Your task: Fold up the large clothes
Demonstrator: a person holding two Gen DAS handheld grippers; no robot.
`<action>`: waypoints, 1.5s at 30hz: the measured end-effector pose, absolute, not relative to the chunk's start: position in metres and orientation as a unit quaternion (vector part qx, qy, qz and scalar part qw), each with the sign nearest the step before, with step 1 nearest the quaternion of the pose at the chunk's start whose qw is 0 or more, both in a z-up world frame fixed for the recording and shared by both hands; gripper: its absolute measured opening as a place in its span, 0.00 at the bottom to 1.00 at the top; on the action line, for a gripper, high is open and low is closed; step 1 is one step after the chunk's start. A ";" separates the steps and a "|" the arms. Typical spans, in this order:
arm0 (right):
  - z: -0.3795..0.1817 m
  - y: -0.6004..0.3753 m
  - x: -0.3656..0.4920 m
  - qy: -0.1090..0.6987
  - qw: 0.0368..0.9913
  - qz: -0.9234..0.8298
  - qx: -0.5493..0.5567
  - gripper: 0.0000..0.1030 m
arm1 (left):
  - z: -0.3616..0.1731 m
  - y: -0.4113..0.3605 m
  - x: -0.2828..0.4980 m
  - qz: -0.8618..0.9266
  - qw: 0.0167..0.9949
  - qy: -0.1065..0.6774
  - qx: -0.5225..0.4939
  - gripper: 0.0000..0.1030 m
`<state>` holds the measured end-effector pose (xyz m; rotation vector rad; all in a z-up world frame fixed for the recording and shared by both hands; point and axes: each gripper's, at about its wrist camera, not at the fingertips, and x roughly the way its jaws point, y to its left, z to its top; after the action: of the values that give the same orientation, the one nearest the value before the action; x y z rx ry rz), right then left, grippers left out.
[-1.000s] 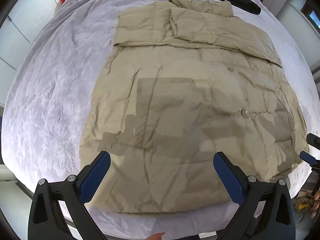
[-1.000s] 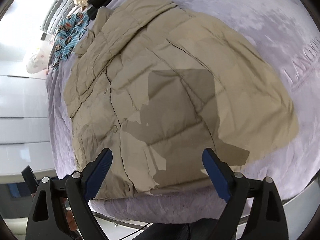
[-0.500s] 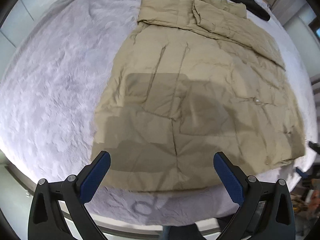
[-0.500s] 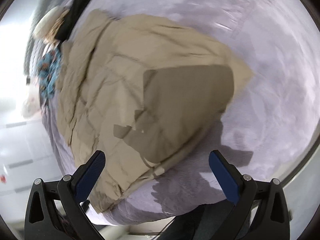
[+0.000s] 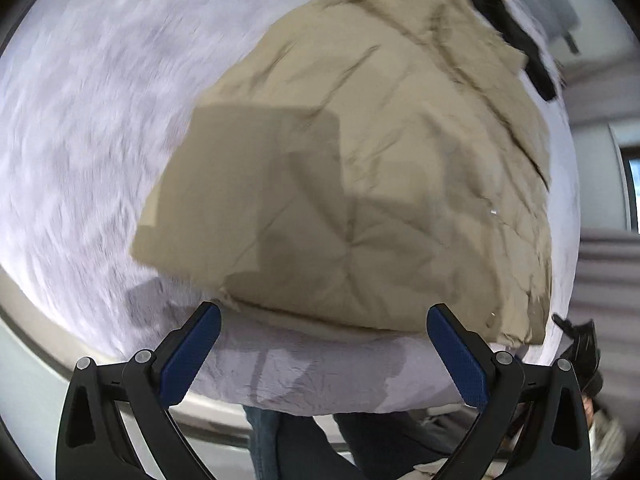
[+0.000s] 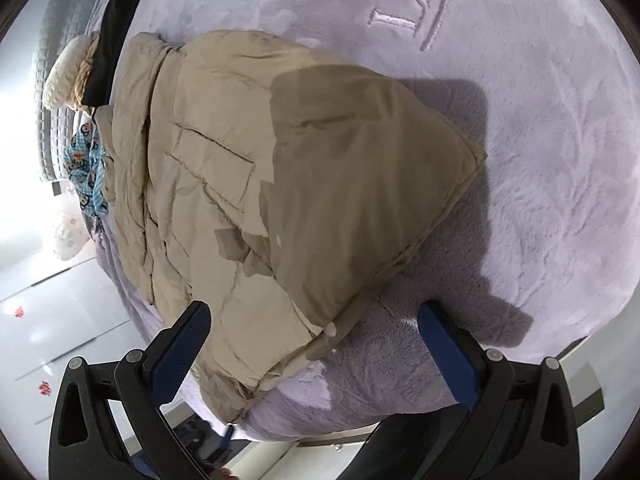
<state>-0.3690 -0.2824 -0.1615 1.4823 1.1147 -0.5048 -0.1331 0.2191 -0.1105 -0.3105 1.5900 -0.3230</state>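
A large khaki padded jacket point(image 5: 360, 184) lies spread on a lilac plush bedspread point(image 5: 80, 128), its hem toward the near bed edge. My left gripper point(image 5: 324, 352) hangs open just above that hem near its left corner, with nothing between the blue pads. In the right wrist view the same jacket point(image 6: 280, 184) shows its right hem corner point(image 6: 476, 160). My right gripper point(image 6: 316, 348) stands wide open over the hem edge, its left pad point(image 6: 180, 352) over the fabric and its right pad over the bedspread point(image 6: 560, 160). Neither gripper holds cloth.
At the head of the bed lie a black garment point(image 6: 112, 36), a cream knit piece point(image 6: 68, 76) and blue patterned clothing point(image 6: 86, 168). The bed edge runs just below both grippers, and a person's legs point(image 5: 304, 448) stand there. White drawers point(image 6: 48, 320) are at the left.
Both grippers dropped toward the jacket's near hem and rolled, so the jacket looks larger and tilted. The left view is now motion-blurred. Both stayed open.
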 end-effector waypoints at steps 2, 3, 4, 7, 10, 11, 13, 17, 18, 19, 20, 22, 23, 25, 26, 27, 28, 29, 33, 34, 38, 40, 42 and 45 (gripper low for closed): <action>-0.165 -0.284 -0.370 0.476 0.569 -0.214 0.636 1.00 | -0.120 0.221 -0.134 -0.137 0.669 0.713 -0.158 1.00; -0.166 -0.285 -0.370 0.475 0.569 -0.212 0.637 1.00 | -0.124 0.219 -0.134 -0.138 0.666 0.713 -0.169 1.00; -0.167 -0.288 -0.372 0.474 0.569 -0.211 0.638 1.00 | -0.128 0.217 -0.133 -0.139 0.665 0.712 -0.177 1.00; -0.170 -0.290 -0.373 0.471 0.567 -0.212 0.642 1.00 | -0.135 0.205 -0.125 -0.136 0.666 0.710 -0.182 1.00; -0.172 -0.291 -0.372 0.460 0.563 -0.215 0.652 1.00 | -0.138 0.193 -0.111 -0.142 0.669 0.704 -0.191 1.00; -0.173 -0.293 -0.372 0.455 0.564 -0.214 0.655 1.00 | -0.139 0.188 -0.107 -0.145 0.669 0.702 -0.196 1.00; -0.172 -0.294 -0.370 0.447 0.561 -0.207 0.666 1.00 | -0.140 0.184 -0.102 -0.148 0.668 0.700 -0.203 1.00; -0.172 -0.297 -0.362 0.417 0.568 -0.191 0.683 1.00 | -0.137 0.182 -0.096 -0.159 0.669 0.694 -0.214 0.78; -0.172 -0.297 -0.359 0.413 0.569 -0.188 0.686 1.00 | -0.136 0.180 -0.094 -0.168 0.668 0.694 -0.210 0.57; -0.172 -0.297 -0.357 0.410 0.568 -0.186 0.689 0.99 | -0.134 0.180 -0.094 -0.174 0.668 0.694 -0.205 0.31; -0.172 -0.296 -0.355 0.406 0.567 -0.184 0.693 0.96 | -0.132 0.179 -0.092 -0.180 0.669 0.694 -0.197 0.21; -0.174 -0.294 -0.352 0.399 0.561 -0.175 0.704 0.77 | -0.122 0.182 -0.089 -0.195 0.676 0.684 -0.192 0.17; -0.174 -0.293 -0.351 0.400 0.558 -0.172 0.707 0.59 | -0.116 0.184 -0.088 -0.202 0.680 0.678 -0.192 0.14; -0.174 -0.290 -0.347 0.407 0.557 -0.176 0.702 0.34 | -0.107 0.187 -0.087 -0.214 0.687 0.668 -0.192 0.13; -0.172 -0.290 -0.347 0.411 0.559 -0.181 0.697 0.16 | -0.102 0.188 -0.087 -0.220 0.691 0.662 -0.191 0.13; -0.170 -0.290 -0.346 0.417 0.563 -0.189 0.688 0.13 | -0.096 0.189 -0.086 -0.227 0.695 0.656 -0.189 0.13; -0.167 -0.289 -0.345 0.418 0.568 -0.195 0.682 0.13 | -0.092 0.190 -0.086 -0.232 0.697 0.652 -0.187 0.13; -0.164 -0.290 -0.345 0.415 0.573 -0.194 0.679 0.12 | -0.087 0.190 -0.084 -0.238 0.699 0.648 -0.186 0.13; -0.146 -0.289 -0.337 0.408 0.602 -0.187 0.661 0.11 | -0.071 0.184 -0.076 -0.258 0.708 0.632 -0.179 0.13; -0.140 -0.289 -0.333 0.408 0.612 -0.185 0.652 0.11 | -0.065 0.183 -0.073 -0.265 0.711 0.627 -0.178 0.13; -0.112 -0.290 -0.317 0.409 0.653 -0.173 0.614 0.11 | -0.040 0.179 -0.060 -0.284 0.724 0.605 -0.172 0.13; -0.097 -0.291 -0.307 0.406 0.672 -0.166 0.596 0.10 | -0.028 0.176 -0.050 -0.293 0.730 0.594 -0.169 0.13; -0.084 -0.295 -0.298 0.403 0.687 -0.159 0.584 0.10 | -0.019 0.172 -0.040 -0.295 0.737 0.587 -0.160 0.13; -0.064 -0.304 -0.279 0.394 0.704 -0.142 0.573 0.10 | -0.004 0.165 -0.022 -0.294 0.746 0.578 -0.154 0.13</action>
<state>-0.2794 -0.3039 -0.0641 1.2740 0.8772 -0.3154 -0.0218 0.1650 -0.0036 -0.3380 1.2643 -0.6445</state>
